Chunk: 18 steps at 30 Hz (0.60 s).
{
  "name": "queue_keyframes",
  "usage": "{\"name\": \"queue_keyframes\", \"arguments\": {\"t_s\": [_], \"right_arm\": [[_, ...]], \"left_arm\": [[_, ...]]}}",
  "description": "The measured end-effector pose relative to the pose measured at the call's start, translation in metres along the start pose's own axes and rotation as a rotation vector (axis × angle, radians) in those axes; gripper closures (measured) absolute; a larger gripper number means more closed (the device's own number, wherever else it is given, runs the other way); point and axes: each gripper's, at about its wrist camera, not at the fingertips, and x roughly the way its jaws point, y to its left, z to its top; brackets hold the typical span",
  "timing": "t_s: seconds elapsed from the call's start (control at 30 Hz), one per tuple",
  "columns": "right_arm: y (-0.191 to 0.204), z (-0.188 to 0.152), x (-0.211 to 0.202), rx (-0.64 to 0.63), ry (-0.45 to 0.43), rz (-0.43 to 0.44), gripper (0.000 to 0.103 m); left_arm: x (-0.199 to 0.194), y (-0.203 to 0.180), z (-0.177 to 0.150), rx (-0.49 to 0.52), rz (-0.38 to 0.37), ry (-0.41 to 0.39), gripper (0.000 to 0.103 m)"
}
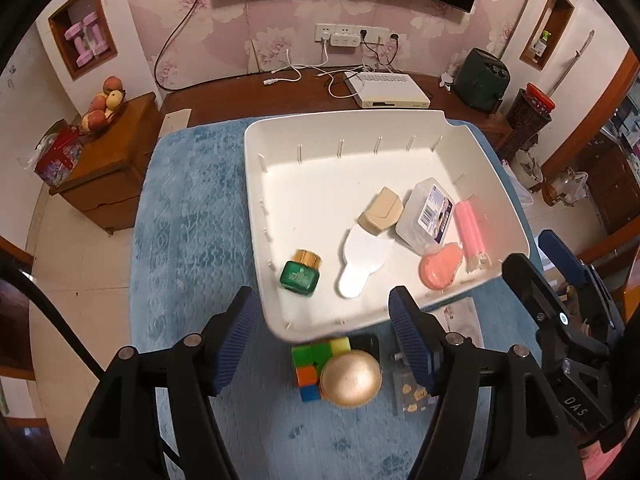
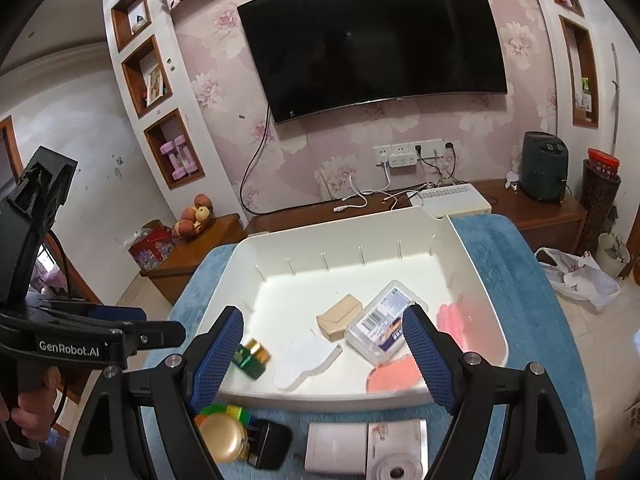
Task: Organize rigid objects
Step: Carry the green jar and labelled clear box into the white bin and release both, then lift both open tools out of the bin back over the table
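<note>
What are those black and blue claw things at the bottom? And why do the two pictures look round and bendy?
Those claws are grabbers, one in each of a person's hands. Each carries a wide-eyed camera that bends the picture. One picture looks past the left gripper, the other past the right gripper. Both are open and hold nothing. On the blue cloth sits a white bin with a green bottle, a clear box and other small things inside. A colourful cube and a gold lid wait outside.
</note>
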Motion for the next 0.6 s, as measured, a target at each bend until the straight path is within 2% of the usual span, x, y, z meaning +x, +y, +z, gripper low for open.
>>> {"name": "queue_keyframes", "arguments": {"t_s": [0.33, 0.6], "right_arm": [[-0.001, -0.019, -0.037, -0.023, 0.041, 0.045, 0.021], [0.009, -0.064, -0.060, -0.135, 0.132, 0.074, 0.021]], "left_arm": [[-0.024, 0.004, -0.034, -0.102, -0.003, -0.019, 0.028], [-0.033, 0.002, -0.062, -0.164, 0.024, -0.016, 0.028]]}}
